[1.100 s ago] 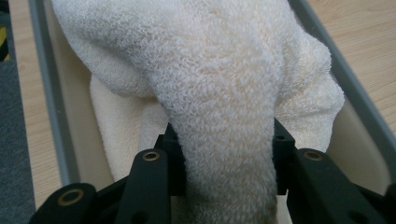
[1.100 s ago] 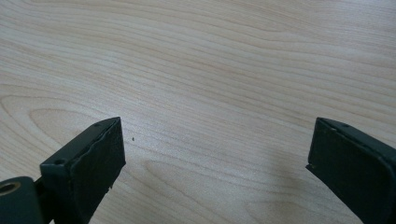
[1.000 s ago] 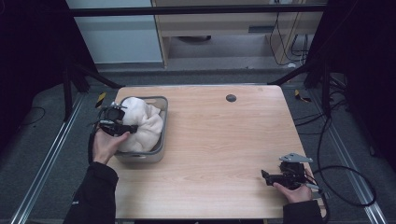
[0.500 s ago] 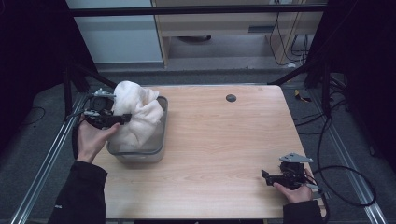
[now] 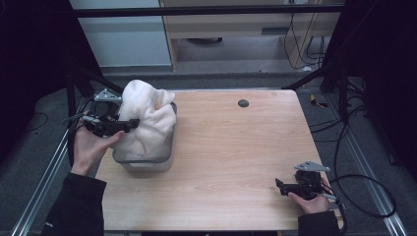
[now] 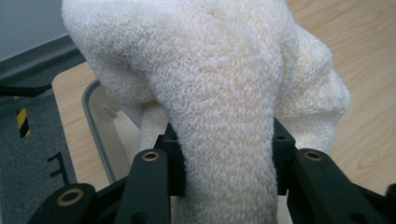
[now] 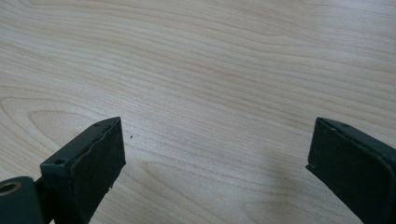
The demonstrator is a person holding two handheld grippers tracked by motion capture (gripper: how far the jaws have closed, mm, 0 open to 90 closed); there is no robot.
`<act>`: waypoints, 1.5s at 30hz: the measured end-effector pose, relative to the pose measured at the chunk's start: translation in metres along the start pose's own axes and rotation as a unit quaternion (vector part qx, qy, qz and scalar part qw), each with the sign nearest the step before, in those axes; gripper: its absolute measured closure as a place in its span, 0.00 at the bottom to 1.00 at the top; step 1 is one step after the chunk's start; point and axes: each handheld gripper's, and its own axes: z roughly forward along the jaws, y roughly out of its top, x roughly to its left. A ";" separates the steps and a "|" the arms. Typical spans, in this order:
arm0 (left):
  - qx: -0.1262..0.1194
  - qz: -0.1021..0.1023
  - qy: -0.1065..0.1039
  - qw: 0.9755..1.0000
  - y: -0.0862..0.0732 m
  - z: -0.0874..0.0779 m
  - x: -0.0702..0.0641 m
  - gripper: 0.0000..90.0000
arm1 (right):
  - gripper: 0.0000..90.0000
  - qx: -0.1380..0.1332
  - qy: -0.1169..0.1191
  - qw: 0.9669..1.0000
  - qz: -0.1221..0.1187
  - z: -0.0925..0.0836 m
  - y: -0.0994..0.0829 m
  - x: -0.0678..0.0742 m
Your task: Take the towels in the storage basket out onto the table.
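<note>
Wooden table (image 5: 231,147): left claw (image 5: 129,125) pinches fluffy cream towel (image 5: 147,118) over bin (image 5: 147,160); right claw (image 5: 282,187) gapes.

No readable text, label, brand or number is found in any view. One sign-like marking is seen: a strip of yellow and black hazard stripes (image 6: 22,122) on the grey floor at the left edge of the left gripper view. A dark mark beside it on the floor cannot be read as a letter with certainty.
</note>
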 end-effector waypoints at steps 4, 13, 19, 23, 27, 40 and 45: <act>-0.001 0.015 -0.013 1.000 0.005 -0.005 -0.009 0.68 | 0.04 -0.001 -0.002 1.000 -0.004 0.000 0.000 0.000; -0.004 0.059 -0.036 0.998 0.016 -0.012 -0.032 0.68 | 0.04 -0.002 0.000 1.000 0.001 -0.002 0.000 0.000; -0.006 0.072 -0.048 0.996 0.022 -0.012 -0.044 0.68 | 0.04 -0.002 0.000 1.000 0.000 -0.001 0.000 0.000; -0.011 0.085 -0.058 0.995 0.026 -0.012 -0.056 0.67 | 0.04 -0.001 -0.006 1.000 -0.005 -0.001 0.000 0.001; -0.011 0.099 -0.071 0.993 0.031 -0.008 -0.068 0.67 | 0.04 0.001 -0.004 1.000 -0.003 -0.002 0.000 0.001; -0.002 0.134 -0.100 0.986 0.042 0.010 -0.103 0.67 | 0.05 -0.002 -0.009 1.000 -0.011 -0.002 0.000 0.000; 0.003 0.145 -0.110 0.983 0.046 0.021 -0.116 0.67 | 0.05 -0.002 -0.010 1.000 -0.009 -0.003 0.000 0.000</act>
